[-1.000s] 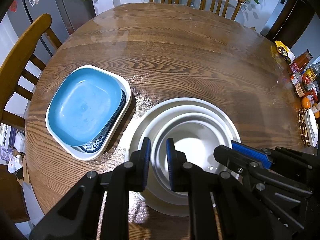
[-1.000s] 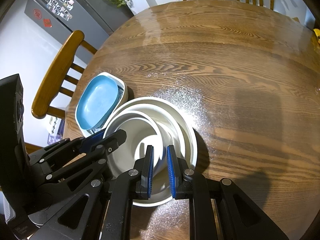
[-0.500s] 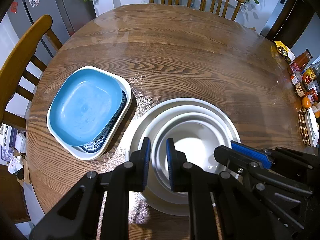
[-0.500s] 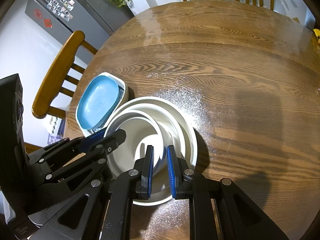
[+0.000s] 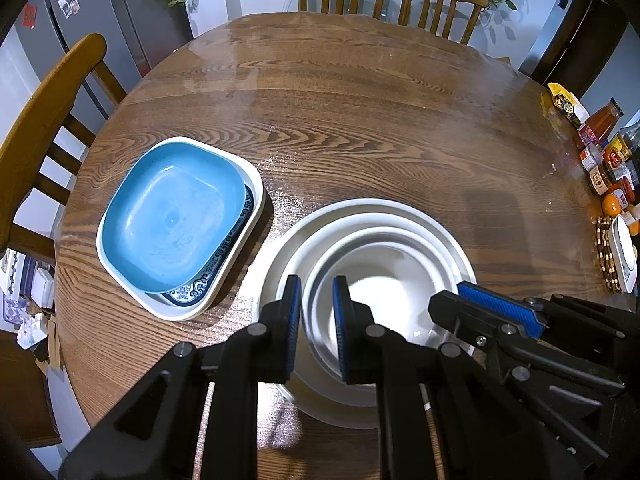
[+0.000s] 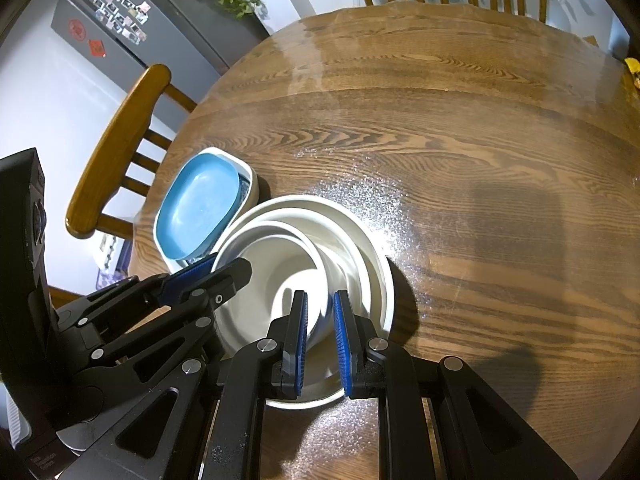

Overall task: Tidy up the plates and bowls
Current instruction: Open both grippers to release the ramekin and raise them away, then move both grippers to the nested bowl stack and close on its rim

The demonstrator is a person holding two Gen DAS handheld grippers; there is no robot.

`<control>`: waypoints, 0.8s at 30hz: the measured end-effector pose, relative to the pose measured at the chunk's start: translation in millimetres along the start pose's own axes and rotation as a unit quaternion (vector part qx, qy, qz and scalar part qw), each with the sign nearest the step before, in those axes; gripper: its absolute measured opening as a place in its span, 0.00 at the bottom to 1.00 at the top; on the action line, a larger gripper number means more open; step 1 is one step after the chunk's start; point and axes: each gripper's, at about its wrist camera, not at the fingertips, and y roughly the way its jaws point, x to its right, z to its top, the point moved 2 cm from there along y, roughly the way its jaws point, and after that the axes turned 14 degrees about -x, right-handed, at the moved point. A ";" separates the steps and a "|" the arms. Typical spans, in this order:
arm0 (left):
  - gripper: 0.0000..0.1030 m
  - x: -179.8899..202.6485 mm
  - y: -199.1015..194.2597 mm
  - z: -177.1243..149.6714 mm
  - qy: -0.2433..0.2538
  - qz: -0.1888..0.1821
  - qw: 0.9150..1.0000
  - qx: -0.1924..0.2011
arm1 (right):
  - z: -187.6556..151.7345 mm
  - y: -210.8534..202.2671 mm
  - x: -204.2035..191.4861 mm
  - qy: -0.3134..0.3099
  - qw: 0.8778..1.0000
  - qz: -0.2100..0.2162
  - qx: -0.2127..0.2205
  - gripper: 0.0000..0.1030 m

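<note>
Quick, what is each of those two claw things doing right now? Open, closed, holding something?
Left gripper: closed on the near left rim of the inner white bowl.
Right gripper: closed on the same bowl's right rim.

Both tools, left tool and right tool, are black linkages with silver screws and blue ribbed pads.

Blue plate, white bowls.
</note>
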 end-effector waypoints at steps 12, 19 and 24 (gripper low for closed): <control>0.49 -11.2 -24.2 -4.1 -0.019 -0.030 0.999 0.024 | -6.0 -27.6 -2.5 -0.010 0.999 -0.015 0.048 0.18; 0.64 -36.0 -47.5 -9.7 -0.052 -0.056 0.996 0.045 | -10.6 -44.2 9.2 -0.001 0.998 -0.024 0.066 0.53; 0.74 -61.9 -52.9 -18.9 -0.092 -0.058 0.993 0.038 | -14.0 -47.1 28.3 0.026 0.998 -0.020 0.062 0.61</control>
